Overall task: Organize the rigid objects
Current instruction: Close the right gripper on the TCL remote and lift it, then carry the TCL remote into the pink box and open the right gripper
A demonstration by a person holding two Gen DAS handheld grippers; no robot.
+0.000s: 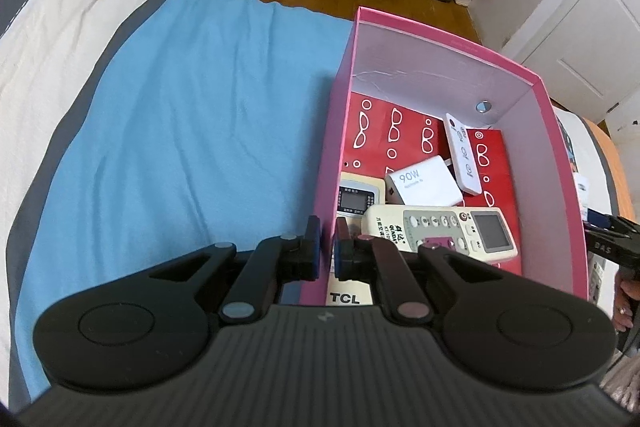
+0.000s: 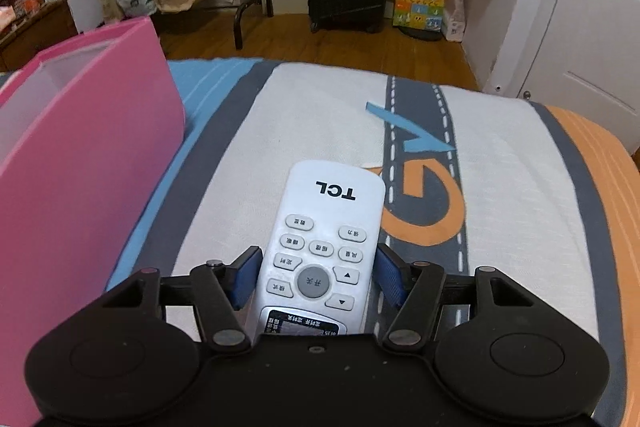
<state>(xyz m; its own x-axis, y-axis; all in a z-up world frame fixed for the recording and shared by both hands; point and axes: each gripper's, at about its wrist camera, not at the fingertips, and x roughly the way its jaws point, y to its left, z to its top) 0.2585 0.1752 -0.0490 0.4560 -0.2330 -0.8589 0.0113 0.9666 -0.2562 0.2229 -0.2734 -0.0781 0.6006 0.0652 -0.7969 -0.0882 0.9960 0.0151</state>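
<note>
While clamped on the thin card side wall of the pink box (image 1: 424, 67), left gripper (image 1: 328, 245): jaws all but together, one blue rubbery pad outside the wall, one inside. Black, smooth, hinged finger links behind the pads.

Inside the box, just past the inner pad:
- one cream plastic remote (image 1: 440, 231), long and rounded, grey screen, rows of small buttons, lying flat across the near end;
- one white piece marked TCL (image 1: 346, 297), mostly hidden under the gripper, so shape unclear;
- one small cream device (image 1: 356, 197) with a dark screen, against the clamped wall;
- one white glossy charger block (image 1: 424, 185), squarish, marked 90W, in the middle;
- one slim white remote (image 1: 463, 159), flat, leaning partly on the charger;
- two red card packs (image 1: 384, 135) printed with white spectacle outlines, lining the floor.

Matte white inner walls, glossy pink outside, one round metal stud (image 1: 483, 106) on the far right wall.

Outside the box, to its right: right gripper (image 2: 318, 277), jaws wide but pressed on both long edges of one white TCL remote (image 2: 328, 219), smooth plastic, rounded end pointing away, oval buttons and one round grey button facing up.

Beneath the box and remote: soft woven bedspread (image 1: 180, 107), wrinkled, in blue, white, grey and orange bands.
</note>
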